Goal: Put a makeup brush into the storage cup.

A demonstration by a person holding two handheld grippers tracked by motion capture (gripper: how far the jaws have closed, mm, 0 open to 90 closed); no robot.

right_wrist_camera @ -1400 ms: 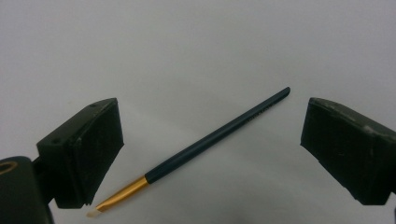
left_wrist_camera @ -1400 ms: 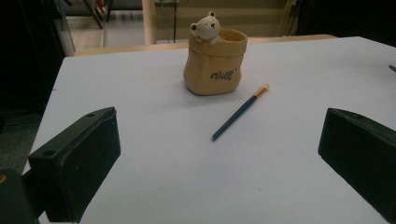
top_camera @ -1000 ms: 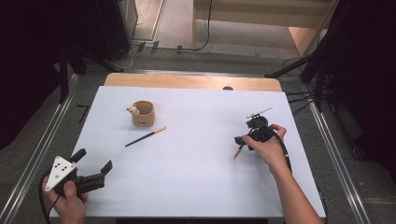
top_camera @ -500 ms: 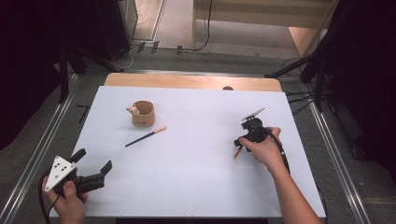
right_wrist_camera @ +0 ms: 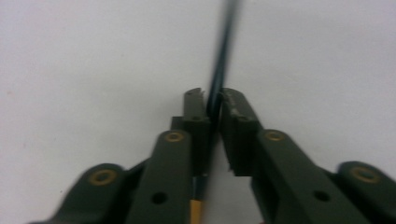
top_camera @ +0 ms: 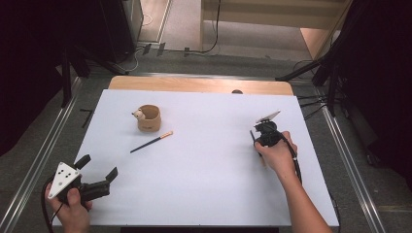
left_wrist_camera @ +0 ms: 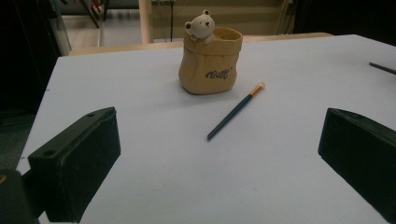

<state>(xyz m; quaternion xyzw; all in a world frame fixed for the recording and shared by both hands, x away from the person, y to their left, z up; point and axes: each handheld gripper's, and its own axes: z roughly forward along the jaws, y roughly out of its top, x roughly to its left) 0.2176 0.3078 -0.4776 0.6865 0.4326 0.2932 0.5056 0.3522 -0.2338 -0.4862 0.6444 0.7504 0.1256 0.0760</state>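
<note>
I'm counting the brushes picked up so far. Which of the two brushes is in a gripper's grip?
The brush at the table's right side: the right gripper has just closed on it. The other brush lies free beside the bear cup.

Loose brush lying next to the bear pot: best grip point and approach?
Take the loose brush mid-handle, on the dark shaft, coming straight down with the jaws across it. It lies flat on the white table, apart from the bear pot, so both sides are free. The open left tool is nearer.

two brushes (top_camera: 151, 142) (right_wrist_camera: 215, 100), one bear pot (top_camera: 148, 118), two tongs (top_camera: 99, 167) (right_wrist_camera: 213, 98), one table (top_camera: 204, 194).
</note>
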